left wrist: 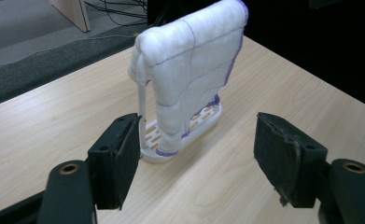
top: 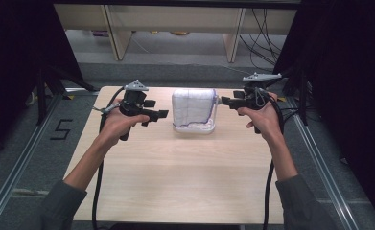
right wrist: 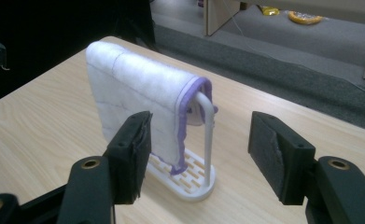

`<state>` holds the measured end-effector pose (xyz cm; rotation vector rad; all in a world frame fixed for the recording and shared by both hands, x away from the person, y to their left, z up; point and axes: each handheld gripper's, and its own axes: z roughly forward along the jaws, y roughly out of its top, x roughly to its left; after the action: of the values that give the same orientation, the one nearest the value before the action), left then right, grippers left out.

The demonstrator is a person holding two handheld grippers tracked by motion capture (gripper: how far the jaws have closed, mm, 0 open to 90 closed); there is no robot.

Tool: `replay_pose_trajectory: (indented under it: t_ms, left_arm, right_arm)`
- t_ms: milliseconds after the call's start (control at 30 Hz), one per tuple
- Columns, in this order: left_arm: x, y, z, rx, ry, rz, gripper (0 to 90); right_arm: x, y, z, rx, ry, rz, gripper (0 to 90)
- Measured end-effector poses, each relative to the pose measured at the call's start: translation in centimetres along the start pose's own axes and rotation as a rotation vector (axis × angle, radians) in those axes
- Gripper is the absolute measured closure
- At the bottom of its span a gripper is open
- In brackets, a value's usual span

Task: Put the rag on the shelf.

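- We see the wooden table [top: 175, 172] taking up most of the high view; its pale top carries the rack and cloth near its far edge, about midway across.
- We see the white cloth [top: 193, 109] with a purple edge draped over the top bar of the white rack [top: 194, 128]; it hangs down both sides, and the rack's slotted base [left wrist: 203, 122] rests flat on the table.
- We hold the left gripper [top: 162, 114] just left of the cloth, pointing toward it; in the left gripper view its jaws stand wide apart with nothing between them, short of the rack.
- We hold the right gripper [top: 224, 101] just right of the rack, near its upright end bar [right wrist: 209, 135]; its jaws also stand wide, gripping nothing.
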<state>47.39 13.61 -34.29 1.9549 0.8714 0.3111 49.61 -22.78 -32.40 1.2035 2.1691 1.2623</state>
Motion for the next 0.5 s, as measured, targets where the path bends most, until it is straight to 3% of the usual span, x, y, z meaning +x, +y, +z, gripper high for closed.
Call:
replay_pose_trajectory:
  t_ms: [100, 267, 433, 500]
  left_arm:
    - [-0.2, -0.4, -0.1, -0.007, -0.007, 0.004, 30.9]
    - [-0.8, -1.6, -0.3, -0.022, -0.025, -0.004, 30.9]
    - [-1.2, -2.7, -0.5, -0.022, -0.044, -0.004, 31.0]
    - [-1.4, -3.1, -0.5, -0.021, -0.043, -0.003, 31.0]
  right_arm:
    - [0.1, -0.6, 0.0, -0.007, -0.004, -0.014, 40.3]
    - [0.4, -1.5, -0.2, -0.005, -0.003, 0.002, 40.7]
    - [0.4, -2.3, -0.3, -0.011, 0.007, -0.033, 40.9]
    - [0.8, -2.6, -0.5, 0.005, 0.003, -0.014, 40.8]
